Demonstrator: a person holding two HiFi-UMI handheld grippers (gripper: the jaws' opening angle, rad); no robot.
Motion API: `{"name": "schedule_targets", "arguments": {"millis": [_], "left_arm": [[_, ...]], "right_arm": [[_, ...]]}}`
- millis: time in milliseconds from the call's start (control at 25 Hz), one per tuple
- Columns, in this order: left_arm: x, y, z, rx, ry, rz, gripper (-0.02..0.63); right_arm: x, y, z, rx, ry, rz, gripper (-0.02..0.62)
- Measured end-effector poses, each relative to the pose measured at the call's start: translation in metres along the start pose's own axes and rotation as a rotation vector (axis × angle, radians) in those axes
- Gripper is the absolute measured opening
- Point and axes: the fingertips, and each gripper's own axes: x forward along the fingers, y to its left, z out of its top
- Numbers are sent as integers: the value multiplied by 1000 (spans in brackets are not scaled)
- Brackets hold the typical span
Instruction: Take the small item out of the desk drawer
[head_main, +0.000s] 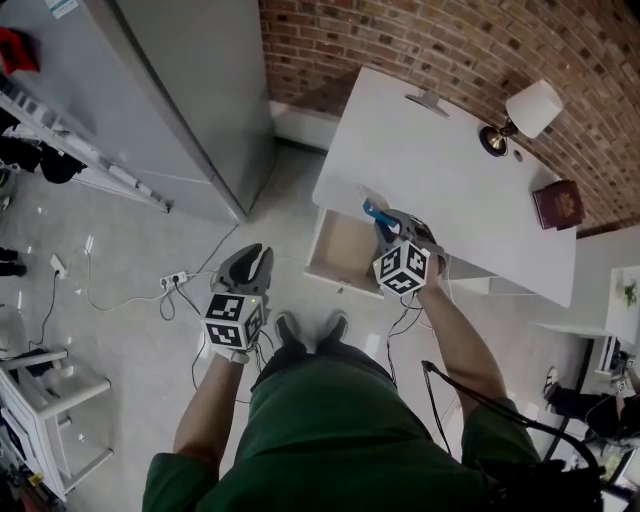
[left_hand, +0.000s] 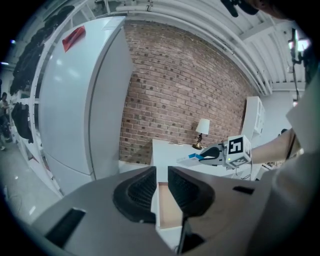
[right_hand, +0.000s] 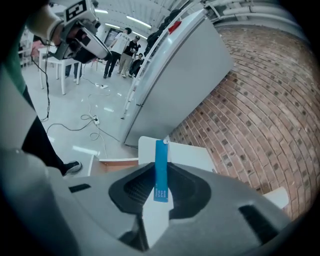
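Pinching a blue card (right_hand: 161, 152), right gripper (right_hand: 161, 174) hangs near drawer (head_main: 343, 252); left gripper (left_hand: 161, 173) open, empty.

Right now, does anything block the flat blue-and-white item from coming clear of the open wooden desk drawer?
Nothing visible does. The right gripper is shut on the flat blue-and-white item, held above the open drawer at the edge of the white desk.

Brick wall (head_main: 400, 40); grey floor (head_main: 130, 245); white desk (head_main: 440, 180) bearing lamp (head_main: 533, 107); tall grey cabinet (head_main: 170, 80).
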Motion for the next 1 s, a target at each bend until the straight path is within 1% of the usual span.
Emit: {"name": "schedule_targets", "arguments": {"millis": [240,480,760,1000], "left_arm": [[2,15,-11,-15,21,37,66],[6,32,-14,-35,33,75,65],[12,36,-21,-72,50,86,64],[14,38,-32,-88,74,94,66]], "right_arm": [[39,-9,-11,-94,58,20,77],[76,-21,-16,-203,115,25,78],[106,-27,-17,-238,123,48,81],[121,-7,-25,-242,140,101,92]]}}
